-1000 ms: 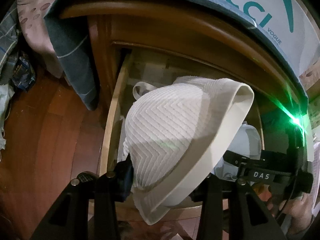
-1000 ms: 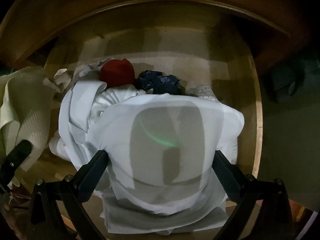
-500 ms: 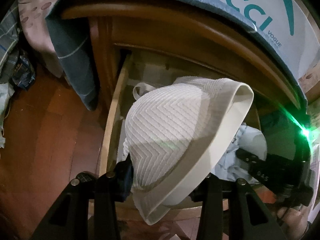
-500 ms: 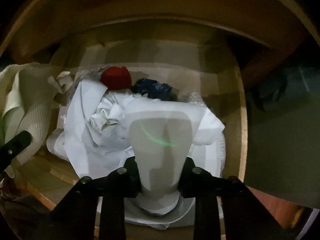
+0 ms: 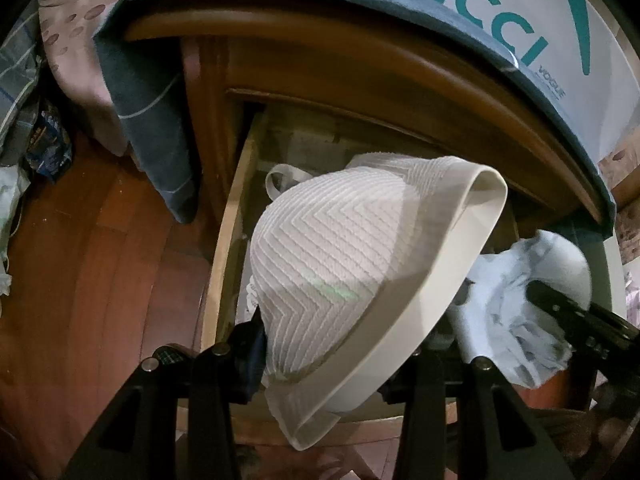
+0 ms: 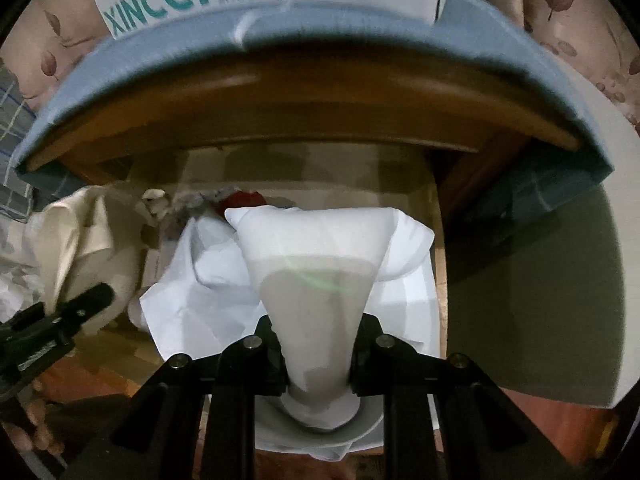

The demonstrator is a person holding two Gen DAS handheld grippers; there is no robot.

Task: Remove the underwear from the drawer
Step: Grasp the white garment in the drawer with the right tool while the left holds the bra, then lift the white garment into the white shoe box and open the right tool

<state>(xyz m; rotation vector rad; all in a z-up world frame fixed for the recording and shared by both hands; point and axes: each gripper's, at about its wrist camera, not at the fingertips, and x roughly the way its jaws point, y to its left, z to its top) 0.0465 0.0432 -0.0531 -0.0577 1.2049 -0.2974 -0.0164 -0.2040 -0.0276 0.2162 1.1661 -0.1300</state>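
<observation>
My left gripper (image 5: 332,360) is shut on a cream ribbed bra (image 5: 336,256), held above the left side of the open wooden drawer (image 5: 228,240). In the right wrist view my right gripper (image 6: 318,364) is shut on a white cloth garment (image 6: 316,264), bunched into a cone between the pads and lifted above the drawer (image 6: 438,264). More white fabric (image 6: 208,284) hangs below it. A red item (image 6: 244,200) lies at the drawer's back. The cream bra (image 6: 76,240) and the left gripper's finger (image 6: 80,304) show at the left there.
A blue towel (image 5: 152,120) and a white XINCCI bag (image 5: 520,32) lie on the nightstand top above the drawer. Red-brown wood floor (image 5: 80,280) spreads to the left, with clutter at the far left edge. A grey-green surface (image 6: 532,300) stands right of the drawer.
My right gripper closed on the white garment and rose, pulling it up from the drawer. The left gripper with the bra stayed still.
</observation>
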